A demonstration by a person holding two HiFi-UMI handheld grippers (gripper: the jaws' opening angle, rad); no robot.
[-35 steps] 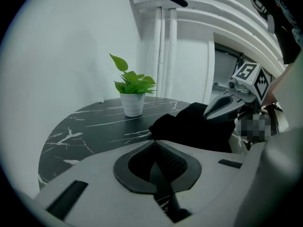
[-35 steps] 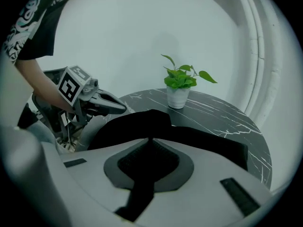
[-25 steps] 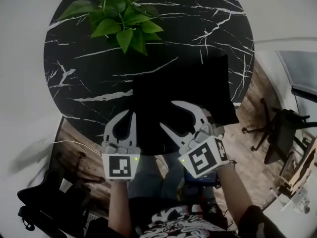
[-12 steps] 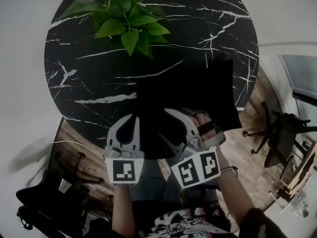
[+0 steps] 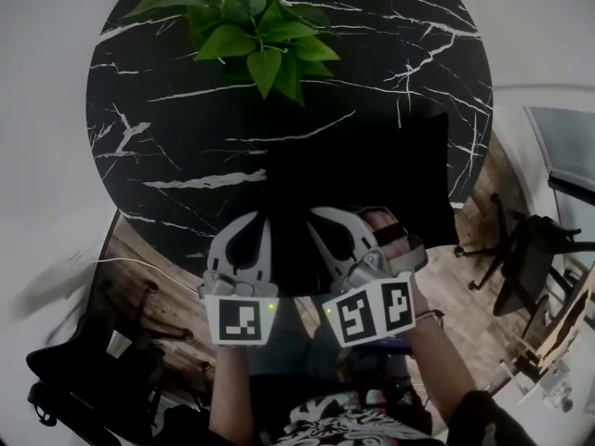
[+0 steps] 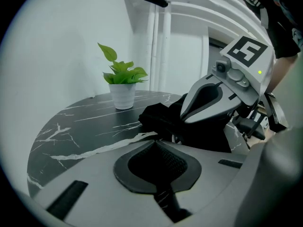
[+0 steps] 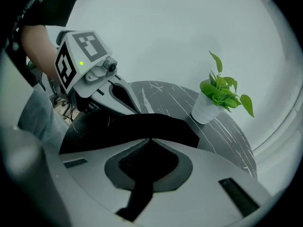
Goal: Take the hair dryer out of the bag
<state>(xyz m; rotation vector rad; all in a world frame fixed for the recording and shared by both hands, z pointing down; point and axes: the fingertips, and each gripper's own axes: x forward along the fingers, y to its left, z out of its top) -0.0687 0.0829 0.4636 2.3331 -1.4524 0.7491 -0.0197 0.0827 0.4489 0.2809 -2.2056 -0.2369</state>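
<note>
A black bag (image 5: 372, 175) lies flat on the near right part of the round black marble table (image 5: 167, 110); no hair dryer shows. My right gripper (image 5: 325, 221) sits over the bag's near edge. Its jaws have just been closing and now meet on the black fabric (image 7: 132, 126), with dark cloth in the slit at the right gripper (image 7: 149, 139). My left gripper (image 5: 253, 219) rests by the bag's near left corner. In the left gripper view, the left gripper (image 6: 154, 142) is shut with bare marble showing through its slit. The bag (image 6: 161, 119) lies just beyond.
A potted green plant (image 5: 260, 26) in a white pot (image 6: 122, 79) stands at the table's far side. An office chair (image 5: 530, 249) stands on the wooden floor to the right, and another dark chair (image 5: 84, 379) at the lower left. White walls surround the table.
The right gripper's jaws, spread wide over the bag's near edge before, now stand shut on it, and that gripper has rolled a little. The left gripper has stayed put.
</note>
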